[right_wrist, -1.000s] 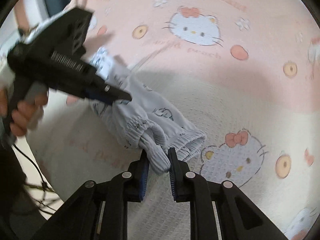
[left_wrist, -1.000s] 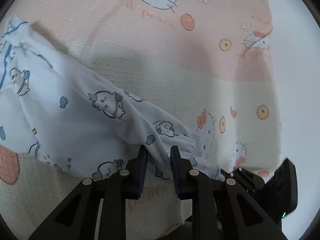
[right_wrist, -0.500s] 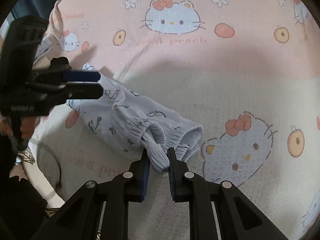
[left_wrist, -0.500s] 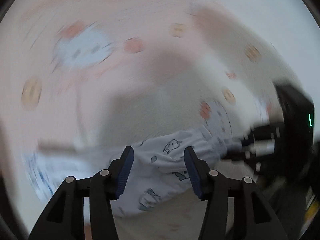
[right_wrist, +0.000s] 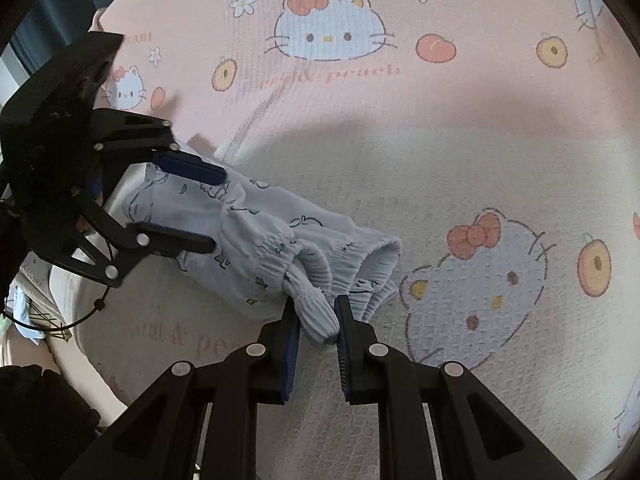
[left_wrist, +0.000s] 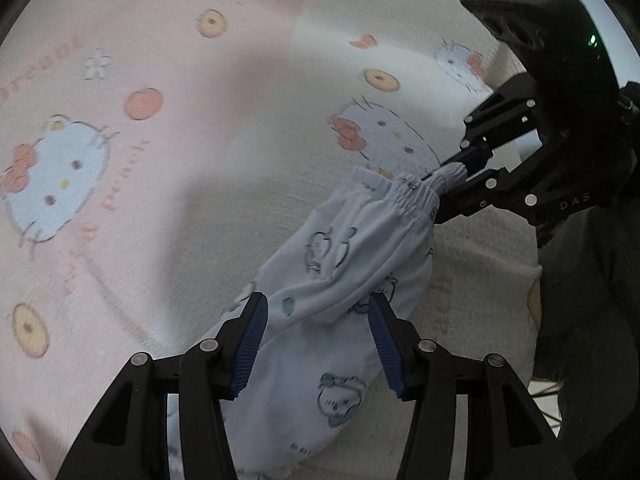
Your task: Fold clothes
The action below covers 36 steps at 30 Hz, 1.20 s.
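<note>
A small pale blue garment (left_wrist: 340, 280) with cartoon prints and an elastic waistband lies bunched on a Hello Kitty blanket (left_wrist: 160, 160). My left gripper (left_wrist: 316, 316) is open, its fingers on either side of the garment's lower part. My right gripper (right_wrist: 318, 316) is shut on the gathered elastic cuff (right_wrist: 316, 312). The garment (right_wrist: 248, 232) stretches between the two grippers in the right wrist view, where the left gripper (right_wrist: 212, 208) straddles its far end. The right gripper (left_wrist: 460, 176) shows in the left wrist view, pinching the cuff.
The pink and cream blanket (right_wrist: 440, 160) covers the whole surface. Its edge drops off at the lower left of the right wrist view, with cables and small items (right_wrist: 36, 320) on the floor below. A dark area (left_wrist: 592, 300) lies past the blanket's right edge.
My left gripper let go of the garment, opened and swung round to its other end. My right gripper stays shut on the cuff, and the garment lies lower on the blanket.
</note>
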Each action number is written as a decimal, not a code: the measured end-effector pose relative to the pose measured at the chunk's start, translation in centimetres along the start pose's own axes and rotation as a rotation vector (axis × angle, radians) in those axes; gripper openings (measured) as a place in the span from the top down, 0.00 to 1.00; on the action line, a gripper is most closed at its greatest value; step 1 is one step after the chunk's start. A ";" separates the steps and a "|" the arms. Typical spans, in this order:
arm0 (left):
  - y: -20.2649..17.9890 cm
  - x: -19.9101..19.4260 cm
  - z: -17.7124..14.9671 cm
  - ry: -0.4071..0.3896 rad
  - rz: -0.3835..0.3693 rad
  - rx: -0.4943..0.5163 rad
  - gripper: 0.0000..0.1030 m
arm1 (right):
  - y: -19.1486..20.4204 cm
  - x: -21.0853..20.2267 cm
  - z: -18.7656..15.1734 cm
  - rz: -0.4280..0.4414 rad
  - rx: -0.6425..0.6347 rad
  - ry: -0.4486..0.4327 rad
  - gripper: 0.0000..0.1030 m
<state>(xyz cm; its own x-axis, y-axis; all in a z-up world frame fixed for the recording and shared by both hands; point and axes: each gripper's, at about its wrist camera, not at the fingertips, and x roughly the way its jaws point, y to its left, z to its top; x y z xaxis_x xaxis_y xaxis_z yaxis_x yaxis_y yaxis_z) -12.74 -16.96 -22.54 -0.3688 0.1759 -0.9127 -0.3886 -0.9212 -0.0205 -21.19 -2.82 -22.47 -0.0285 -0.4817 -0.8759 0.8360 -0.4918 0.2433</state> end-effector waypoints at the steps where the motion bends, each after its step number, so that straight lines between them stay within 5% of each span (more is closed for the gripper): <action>1: 0.0 0.5 0.1 0.006 -0.012 -0.006 0.53 | 0.0 0.2 0.0 0.007 0.005 0.005 0.85; 4: 0.1 1.8 0.2 0.016 -0.048 -0.028 0.56 | -0.1 0.2 -0.1 0.017 0.014 0.008 0.85; 5: 0.2 1.8 0.2 0.007 -0.058 -0.042 0.80 | -0.1 0.1 -0.1 0.020 0.015 0.005 0.85; 6: 0.1 1.7 0.3 -0.005 -0.064 -0.048 0.93 | -0.1 0.0 -0.1 0.023 0.015 0.001 0.85; 15: -0.4 -0.3 2.2 -0.055 -0.024 -0.061 0.93 | -0.4 -2.1 0.1 0.087 0.071 -0.100 0.84; 20: 0.8 2.0 2.6 -0.016 -0.005 -0.162 0.93 | -0.6 -1.1 0.7 0.042 0.077 -0.066 0.84; 27: 0.8 5.2 2.9 0.036 0.067 -0.209 0.89 | -3.6 1.9 1.5 -0.037 0.241 0.037 0.84; 33: 2.2 5.0 2.2 0.014 0.015 -0.342 0.85 | -4.4 2.3 1.2 -0.025 0.285 0.058 0.82; 36: 3.4 2.8 1.4 -0.039 -0.066 -0.438 0.85 | -4.1 1.7 1.4 -0.057 0.293 0.070 0.65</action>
<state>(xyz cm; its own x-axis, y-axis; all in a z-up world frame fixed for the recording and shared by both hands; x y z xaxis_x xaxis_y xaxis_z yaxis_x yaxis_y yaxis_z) -16.32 -19.14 -24.60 -0.3902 0.2444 -0.8877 -0.0211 -0.9662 -0.2568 -25.45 -2.63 -24.41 -0.0248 -0.4009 -0.9158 0.6405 -0.7097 0.2933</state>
